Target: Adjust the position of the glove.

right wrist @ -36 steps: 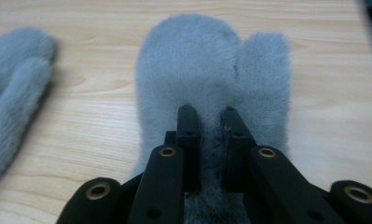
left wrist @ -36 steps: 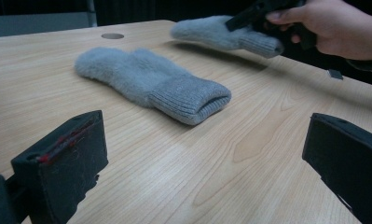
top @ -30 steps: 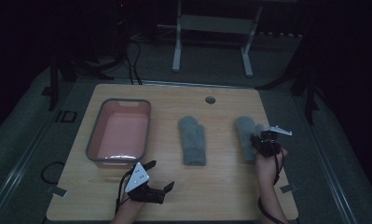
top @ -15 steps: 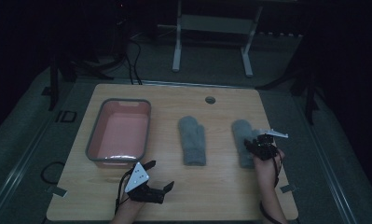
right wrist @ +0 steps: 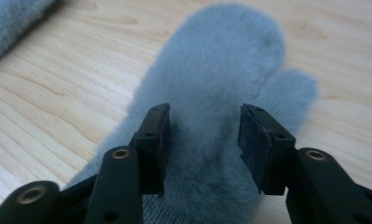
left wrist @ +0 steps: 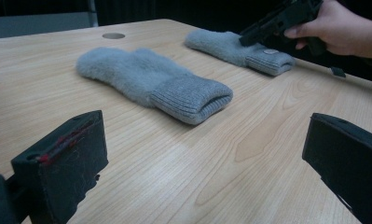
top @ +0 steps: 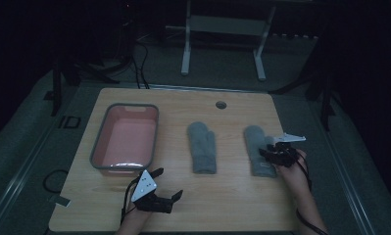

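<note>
2 fluffy grey mittens (top: 256, 151) (top: 202, 147), ribbed cuffs

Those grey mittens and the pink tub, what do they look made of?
The mittens look like soft fleece or brushed wool: the surface is fuzzy, the cuffs ribbed knit. The tub seems to be smooth plastic, pink inside with a grey rim. The table looks like pale wood or wood-look laminate, with visible grain.

The tabletop (top: 183, 205) is seen from above and from the person's side in the high view, whole and far off. It is skimmed low, toward the far right, in the left gripper view. The right mitten (right wrist: 211, 116) is faced closely in the right gripper view and is shared by all three views.
</note>
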Action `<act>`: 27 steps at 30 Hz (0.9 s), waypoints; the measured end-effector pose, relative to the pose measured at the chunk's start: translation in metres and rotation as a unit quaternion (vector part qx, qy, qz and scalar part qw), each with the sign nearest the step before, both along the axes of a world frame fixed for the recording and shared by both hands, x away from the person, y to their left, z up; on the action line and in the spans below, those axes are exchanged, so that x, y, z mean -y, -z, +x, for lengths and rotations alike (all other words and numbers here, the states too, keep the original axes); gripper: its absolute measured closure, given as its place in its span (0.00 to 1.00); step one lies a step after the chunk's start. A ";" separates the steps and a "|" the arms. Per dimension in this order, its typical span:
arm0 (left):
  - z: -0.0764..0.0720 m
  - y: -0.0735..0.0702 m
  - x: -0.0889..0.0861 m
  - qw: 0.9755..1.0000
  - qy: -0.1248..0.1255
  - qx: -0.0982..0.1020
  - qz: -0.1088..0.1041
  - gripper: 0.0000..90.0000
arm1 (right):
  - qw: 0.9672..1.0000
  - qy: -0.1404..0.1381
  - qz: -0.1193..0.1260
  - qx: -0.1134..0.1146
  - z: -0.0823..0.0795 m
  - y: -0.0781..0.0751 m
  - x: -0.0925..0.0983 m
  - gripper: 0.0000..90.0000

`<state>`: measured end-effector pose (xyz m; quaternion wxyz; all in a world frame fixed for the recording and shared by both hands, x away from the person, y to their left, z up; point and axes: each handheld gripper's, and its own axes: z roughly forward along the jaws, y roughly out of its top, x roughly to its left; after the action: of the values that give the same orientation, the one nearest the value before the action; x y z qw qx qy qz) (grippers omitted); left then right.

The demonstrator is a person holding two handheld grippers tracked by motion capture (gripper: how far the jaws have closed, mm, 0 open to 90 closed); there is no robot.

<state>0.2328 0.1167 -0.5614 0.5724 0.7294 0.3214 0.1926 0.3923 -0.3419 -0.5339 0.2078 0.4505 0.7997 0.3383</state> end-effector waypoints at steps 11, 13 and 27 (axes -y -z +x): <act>0.000 0.000 0.000 1.000 -0.002 0.000 0.002 0.00 | 0.997 0.067 0.030 -0.008 -0.004 0.013 -0.015 0.90; 0.000 0.000 0.000 1.000 -0.002 0.000 0.002 0.00 | 0.997 0.079 0.026 0.000 -0.006 0.009 -0.018 0.92; 0.000 0.000 0.000 1.000 -0.003 0.001 0.002 0.00 | 0.992 0.107 0.067 0.030 -0.010 -0.051 -0.069 0.94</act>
<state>0.2331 0.1168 -0.5618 0.5707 0.7293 0.3225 0.1958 0.3821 -0.2728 -0.4830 0.2361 0.5356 0.7161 0.3803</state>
